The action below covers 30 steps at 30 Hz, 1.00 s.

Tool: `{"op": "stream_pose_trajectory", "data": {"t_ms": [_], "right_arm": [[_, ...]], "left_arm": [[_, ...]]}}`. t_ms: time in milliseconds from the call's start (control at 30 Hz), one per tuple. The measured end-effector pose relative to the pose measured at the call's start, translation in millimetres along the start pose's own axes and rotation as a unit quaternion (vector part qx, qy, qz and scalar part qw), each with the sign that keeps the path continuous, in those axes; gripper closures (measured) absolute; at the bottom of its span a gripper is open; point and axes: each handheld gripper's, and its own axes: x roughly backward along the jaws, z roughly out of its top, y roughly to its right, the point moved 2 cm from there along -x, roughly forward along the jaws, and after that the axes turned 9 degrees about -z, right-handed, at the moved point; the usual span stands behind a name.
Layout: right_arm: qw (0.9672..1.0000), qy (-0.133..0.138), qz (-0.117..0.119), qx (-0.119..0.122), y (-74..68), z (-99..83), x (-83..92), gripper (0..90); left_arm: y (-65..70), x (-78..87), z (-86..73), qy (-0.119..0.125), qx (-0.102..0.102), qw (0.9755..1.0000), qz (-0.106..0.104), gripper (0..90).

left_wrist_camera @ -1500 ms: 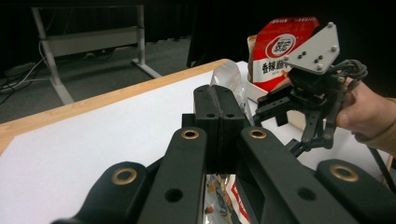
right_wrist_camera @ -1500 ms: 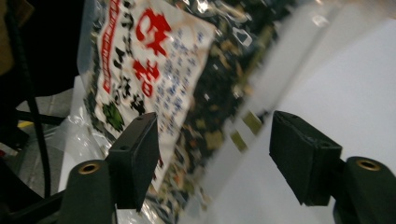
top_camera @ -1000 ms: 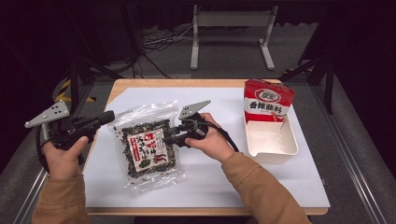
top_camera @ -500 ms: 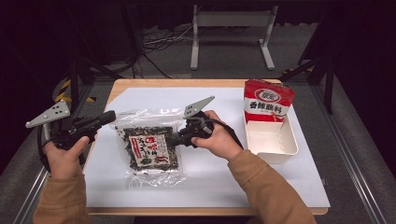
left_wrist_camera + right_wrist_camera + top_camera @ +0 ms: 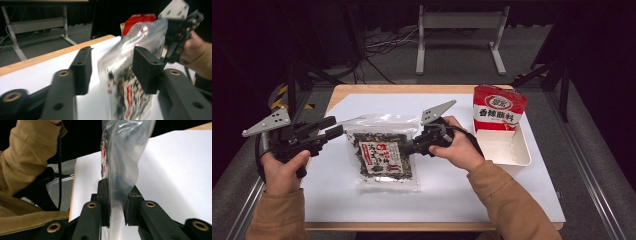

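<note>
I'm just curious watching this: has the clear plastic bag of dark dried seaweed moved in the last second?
Yes. The clear seaweed bag swung from tilted to square with the white mat, and slid towards the white tray, pinched by the right gripper.

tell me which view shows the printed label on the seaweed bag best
The high view: the seaweed bag faces the camera with its whole label visible. The left gripper view shows it blurred; the right gripper view shows it edge-on.

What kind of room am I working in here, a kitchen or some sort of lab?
Probably a lab or recording studio, not a kitchen: dark drapes surround a lone wooden table covered with a white sheet, cables trail over grey carpet, and a bare metal stand sits behind.
</note>
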Motion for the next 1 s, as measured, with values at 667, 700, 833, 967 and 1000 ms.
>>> {"op": "stream_pose_trajectory", "data": {"t_ms": [667,700,833,967,1000], "right_arm": [[0.994,0.028,-0.106,0.002,1.1,-8.1,113.4,77.4],[0.9936,0.029,-0.109,0.001,1.0,-8.5,118.3,77.4],[0.9917,0.037,-0.123,0.0,0.8,-10.1,134.9,77.4],[0.9889,0.043,-0.142,-0.003,3.6,-10.7,150.1,77.4],[0.9881,0.042,-0.148,-0.002,4.6,-10.4,154.1,77.4]], "left_arm": [[-15.8,-34.8,-27.7,-0.052,-0.003,0.9986,0.005,51.4],[-16.3,-35.8,-28.7,-0.057,-0.003,0.9984,0.004,51.9],[-18.1,-40.1,-31.8,-0.069,-0.001,0.9975,0.008,49.2],[-23.4,-42.5,-38.5,-0.077,0.022,0.9966,0.019,51.5],[-25.5,-43.5,-40.4,-0.078,0.024,0.9965,0.02,50.9]]}}
